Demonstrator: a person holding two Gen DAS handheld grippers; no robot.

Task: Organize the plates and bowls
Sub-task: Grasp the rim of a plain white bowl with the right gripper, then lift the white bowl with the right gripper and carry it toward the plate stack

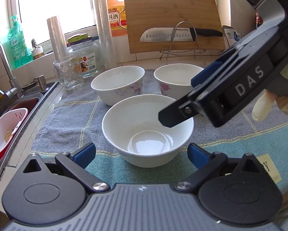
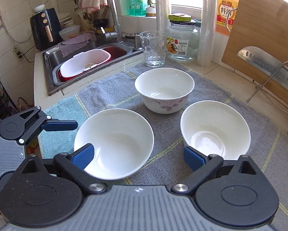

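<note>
Three white bowls stand apart on a grey and teal checked towel (image 1: 70, 111). The nearest bowl (image 1: 147, 129) sits just ahead of my open, empty left gripper (image 1: 142, 155). Behind it are a far left bowl (image 1: 117, 84) and a far right bowl (image 1: 177, 79), both with pink flowers. My right gripper (image 2: 139, 156) is open and empty, hovering over the gap between the near left bowl (image 2: 114, 142) and the right bowl (image 2: 215, 130). The flowered bowl (image 2: 164, 89) stands further back. In the left wrist view the right gripper's fingers (image 1: 174, 113) hang above the nearest bowl's right rim.
A glass cup (image 2: 153, 48), a glass jar (image 2: 182, 40) and two film rolls (image 2: 206, 23) stand behind the towel. A cutting board (image 1: 172, 19) and a knife (image 1: 180, 33) on a wire rack are at the back right. The sink (image 2: 86, 61) with a white-and-red basket is left.
</note>
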